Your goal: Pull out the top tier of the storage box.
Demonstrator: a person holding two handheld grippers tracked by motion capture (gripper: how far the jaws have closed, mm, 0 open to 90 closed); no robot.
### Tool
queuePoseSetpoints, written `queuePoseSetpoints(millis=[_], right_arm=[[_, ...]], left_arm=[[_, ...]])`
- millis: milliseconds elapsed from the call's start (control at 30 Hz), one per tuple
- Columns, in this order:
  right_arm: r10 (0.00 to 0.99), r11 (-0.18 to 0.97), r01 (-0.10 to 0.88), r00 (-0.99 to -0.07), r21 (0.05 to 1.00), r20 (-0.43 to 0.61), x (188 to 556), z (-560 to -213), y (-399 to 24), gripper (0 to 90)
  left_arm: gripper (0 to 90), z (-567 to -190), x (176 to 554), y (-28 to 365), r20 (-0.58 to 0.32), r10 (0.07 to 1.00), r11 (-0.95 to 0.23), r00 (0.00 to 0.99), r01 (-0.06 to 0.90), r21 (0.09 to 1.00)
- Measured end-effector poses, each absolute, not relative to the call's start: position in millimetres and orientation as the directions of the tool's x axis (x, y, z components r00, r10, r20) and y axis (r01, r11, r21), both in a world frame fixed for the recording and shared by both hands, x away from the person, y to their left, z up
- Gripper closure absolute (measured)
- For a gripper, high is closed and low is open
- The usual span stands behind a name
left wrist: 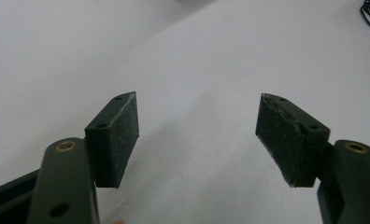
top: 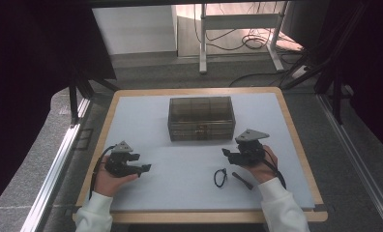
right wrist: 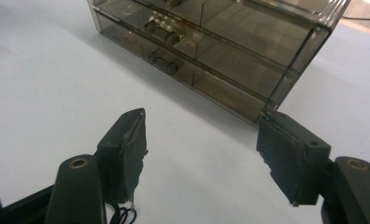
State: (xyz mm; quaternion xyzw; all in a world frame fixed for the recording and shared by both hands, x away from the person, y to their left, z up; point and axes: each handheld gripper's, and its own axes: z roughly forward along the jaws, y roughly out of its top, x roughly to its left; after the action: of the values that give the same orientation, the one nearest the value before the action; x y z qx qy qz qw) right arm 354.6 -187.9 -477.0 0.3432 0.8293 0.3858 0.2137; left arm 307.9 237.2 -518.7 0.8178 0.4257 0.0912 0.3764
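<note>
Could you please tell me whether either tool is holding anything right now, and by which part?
Nothing is held: the left tool and right tool both stand open and empty.

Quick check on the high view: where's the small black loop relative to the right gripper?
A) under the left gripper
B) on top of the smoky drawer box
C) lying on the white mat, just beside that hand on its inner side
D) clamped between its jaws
C: the black loop lies flat on the white mat, beside the right gripper, whose jaws stand open with nothing between them; a short dark stick lies next to it.
</note>
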Motion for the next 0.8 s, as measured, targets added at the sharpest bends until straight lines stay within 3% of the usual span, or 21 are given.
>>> queuePoseSetpoints(millis=[800], right_arm=[[0.713, 0.553, 0.308, -0.655, 0.774, -0.249, 355.4, -452.5, -173.5, 38.8]], left_arm=[[30.7, -517.5, 307.3, 237.3, -0.166, 0.766, -0.354, 0.620, 0.623, 0.697]])
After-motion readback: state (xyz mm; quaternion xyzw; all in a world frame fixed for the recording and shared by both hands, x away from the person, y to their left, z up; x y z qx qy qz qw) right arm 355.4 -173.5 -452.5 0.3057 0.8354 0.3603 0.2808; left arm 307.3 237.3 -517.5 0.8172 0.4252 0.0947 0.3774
